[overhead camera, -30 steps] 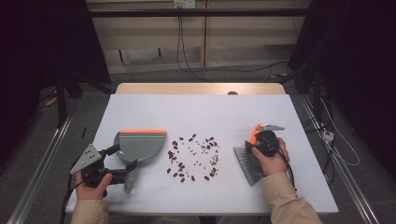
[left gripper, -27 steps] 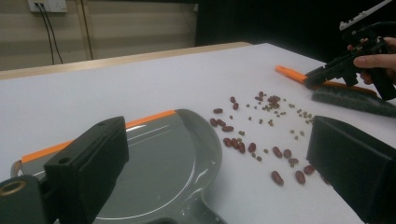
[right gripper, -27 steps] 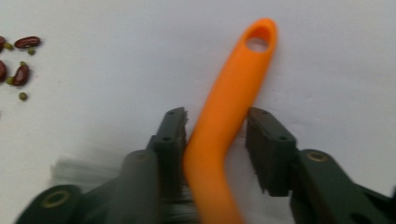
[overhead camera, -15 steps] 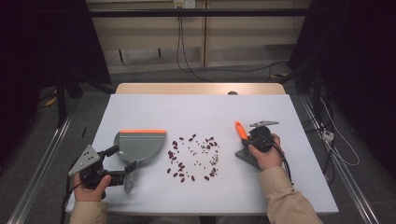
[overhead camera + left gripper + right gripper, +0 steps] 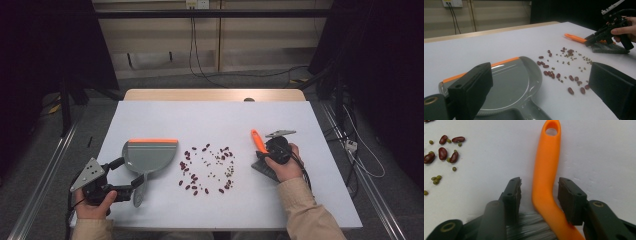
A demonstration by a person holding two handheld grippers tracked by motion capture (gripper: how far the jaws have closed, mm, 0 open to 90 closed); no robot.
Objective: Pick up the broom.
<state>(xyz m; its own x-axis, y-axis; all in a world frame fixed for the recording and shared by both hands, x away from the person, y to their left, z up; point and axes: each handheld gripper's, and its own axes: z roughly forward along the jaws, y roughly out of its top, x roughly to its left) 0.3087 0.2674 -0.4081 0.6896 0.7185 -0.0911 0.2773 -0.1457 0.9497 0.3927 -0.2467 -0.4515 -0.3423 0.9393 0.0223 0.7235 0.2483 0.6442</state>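
High view, left to right, with places given relative to the scattered beans (image 5: 207, 169) at the middle of the white table (image 5: 215, 115). Far left of the beans, at the near edge of the table, the person's left hand (image 5: 92, 207) holds the left gripper (image 5: 125, 176). Its jaws stand wide apart and straddle the handle of the grey dustpan (image 5: 149, 156) without closing on it. The dustpan lies flat just left of the beans, its orange-edged lip (image 5: 153, 141) turned away from the person and its handle pointing back toward the near edge. The beans form a loose patch of dark red beans mixed with smaller green ones, none of them on the dustpan. Right of the beans, the right hand (image 5: 285, 167) holds the right gripper (image 5: 264, 155) over the brush (image 5: 260, 150), which lies on the table with its orange handle (image 5: 257, 140) pointing away from the person and its grey bristles toward the near edge.

Left gripper view: both black jaws are spread, with the dustpan (image 5: 506, 87) between them and the beans (image 5: 564, 67) just beyond its right rim.

Right gripper view: the jaws flank the brush handle (image 5: 546, 170) on either side; a gap shows at the left jaw, while the right jaw is close to or touching it, so the handle is not clamped. The bristles (image 5: 534, 225) lie below.
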